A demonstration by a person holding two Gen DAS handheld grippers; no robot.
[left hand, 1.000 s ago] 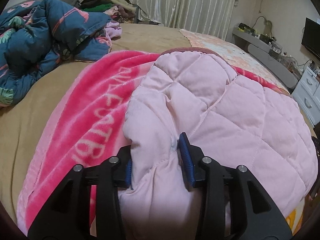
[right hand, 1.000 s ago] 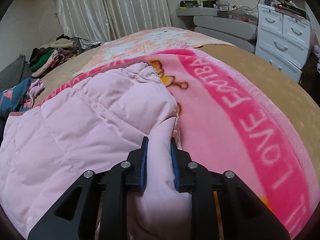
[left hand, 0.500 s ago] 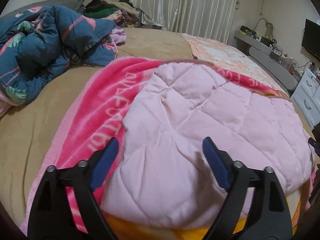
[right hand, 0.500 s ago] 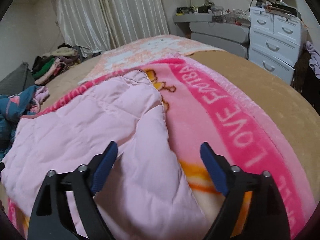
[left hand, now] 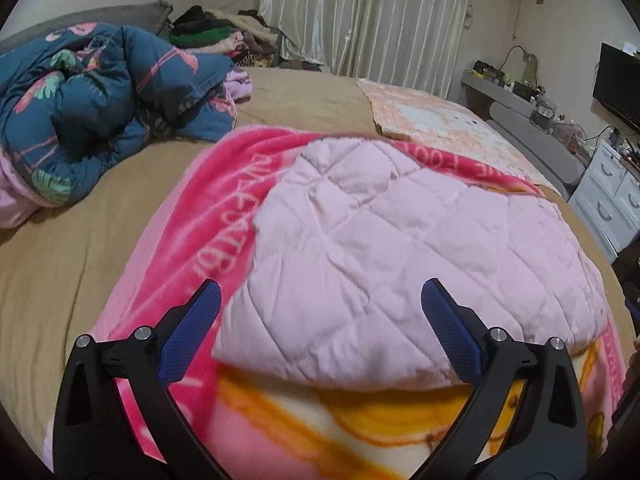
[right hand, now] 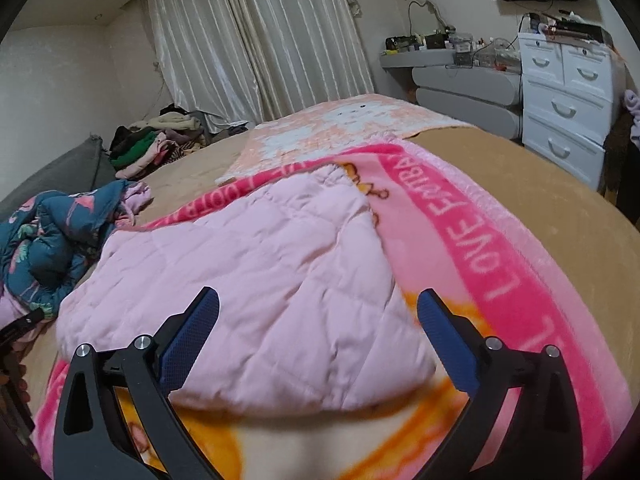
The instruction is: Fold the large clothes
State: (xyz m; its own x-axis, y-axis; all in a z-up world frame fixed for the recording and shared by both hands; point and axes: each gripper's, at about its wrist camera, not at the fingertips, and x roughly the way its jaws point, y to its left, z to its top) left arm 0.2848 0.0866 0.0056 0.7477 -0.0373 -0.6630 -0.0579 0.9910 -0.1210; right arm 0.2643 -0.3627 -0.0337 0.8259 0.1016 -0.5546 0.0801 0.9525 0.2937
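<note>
On the far left of the bed [left hand: 72,280], a dark blue flowered quilt [left hand: 100,112] is lying bunched up, with a heap of clothes [left hand: 224,36] piled behind it near the curtains [left hand: 360,16]. The tan bed cover is carrying a bright pink blanket [left hand: 200,220] with white lettering, and the pale pink quilted garment [left hand: 400,248] is lying folded on top of that blanket, its near edge rounded and sitting just ahead of both tools.

The left tool [left hand: 320,320] is hovering above the garment's near left part with its jaws spread wide; they have just been opening, and nothing is being gripped between the blue pads [left hand: 188,340]. The fabric is showing below the gap, apart from the pads.

The right tool [right hand: 318,328] is hanging over the garment's near right corner [right hand: 400,340], its jaws likewise spread wide after having just been opening, and the cloth is lying free beneath them. Further right, the blanket's lettered pink border [right hand: 500,248] is running along the bed, and a white chest of drawers [right hand: 568,96] is standing against the wall beside a grey shelf unit [right hand: 460,76].
</note>
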